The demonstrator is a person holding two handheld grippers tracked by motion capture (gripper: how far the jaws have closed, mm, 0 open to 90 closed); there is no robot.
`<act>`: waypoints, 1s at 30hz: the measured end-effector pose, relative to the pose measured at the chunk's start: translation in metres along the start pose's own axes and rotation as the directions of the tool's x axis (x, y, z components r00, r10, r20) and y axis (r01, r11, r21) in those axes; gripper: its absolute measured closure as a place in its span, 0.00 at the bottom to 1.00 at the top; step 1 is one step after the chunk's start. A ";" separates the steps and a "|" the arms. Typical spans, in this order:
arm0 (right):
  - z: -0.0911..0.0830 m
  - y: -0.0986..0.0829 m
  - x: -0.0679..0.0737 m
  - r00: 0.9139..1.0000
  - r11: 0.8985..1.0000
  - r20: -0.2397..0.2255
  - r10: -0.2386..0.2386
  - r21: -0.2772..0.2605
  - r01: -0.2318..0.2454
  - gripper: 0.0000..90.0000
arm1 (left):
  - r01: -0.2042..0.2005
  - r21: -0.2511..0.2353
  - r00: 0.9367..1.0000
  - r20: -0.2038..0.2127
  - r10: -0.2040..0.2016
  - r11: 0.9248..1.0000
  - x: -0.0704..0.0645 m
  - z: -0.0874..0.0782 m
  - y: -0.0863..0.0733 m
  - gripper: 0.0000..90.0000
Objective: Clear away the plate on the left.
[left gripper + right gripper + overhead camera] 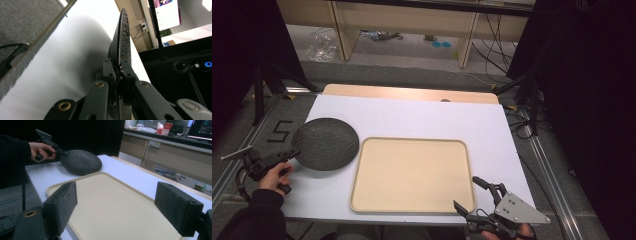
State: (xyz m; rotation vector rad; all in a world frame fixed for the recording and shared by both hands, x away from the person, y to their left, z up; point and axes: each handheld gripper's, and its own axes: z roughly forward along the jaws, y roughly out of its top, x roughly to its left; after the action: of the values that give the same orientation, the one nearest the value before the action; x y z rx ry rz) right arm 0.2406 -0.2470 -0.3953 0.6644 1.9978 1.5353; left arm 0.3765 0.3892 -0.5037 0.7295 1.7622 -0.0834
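Observation:
A dark, rough round plate (326, 143) is at the left of the white table, tilted up off the surface. My left gripper (293, 153) is shut on its near-left rim, and the left gripper view shows the plate (122, 42) edge-on between the closed jaws of my left gripper (120, 72). From the right gripper view the plate (81, 162) appears raised on the gripped side. A beige rectangular tray (412, 175) lies bare in the middle of the table. My right gripper (468, 194) is open at the tray's near right corner, its pads (62, 202) wide apart over the tray (112, 202).
The white table top (422, 117) lies over a wooden board whose far edge shows. A metal frame rail (552, 175) runs along the right. Shelving legs and cables (492, 40) stand on the floor beyond the table.

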 end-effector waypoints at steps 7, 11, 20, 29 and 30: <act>0.000 -0.001 0.000 1.000 1.000 0.000 0.001 0.007 -0.001 0.21 | 0.039 -0.008 0.999 0.009 -0.039 0.999 0.001 -0.001 0.000 0.94; 0.000 -0.001 -0.001 1.000 1.000 0.002 0.003 0.001 -0.003 0.21 | 0.047 -0.027 0.999 -0.002 -0.047 0.999 0.001 -0.003 0.001 0.94; 0.001 -0.001 -0.002 1.000 1.000 -0.007 0.013 -0.002 -0.013 0.21 | 0.102 -0.067 0.995 0.020 -0.101 0.993 0.002 -0.011 0.008 0.93; 0.000 -0.001 -0.001 1.000 1.000 0.005 0.017 -0.008 -0.017 0.21 | 0.127 -0.064 0.988 0.092 -0.120 0.990 -0.004 -0.014 0.010 0.92; 0.001 -0.001 -0.001 1.000 1.000 -0.001 0.016 -0.004 -0.016 0.21 | 0.125 -0.060 0.988 0.098 -0.119 0.990 -0.006 -0.013 0.009 0.92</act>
State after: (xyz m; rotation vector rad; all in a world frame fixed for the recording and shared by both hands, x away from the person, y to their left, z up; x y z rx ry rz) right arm 0.2419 -0.2477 -0.3963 0.6792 1.9942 1.5490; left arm 0.3705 0.3992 -0.4912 0.5609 1.7097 -0.1395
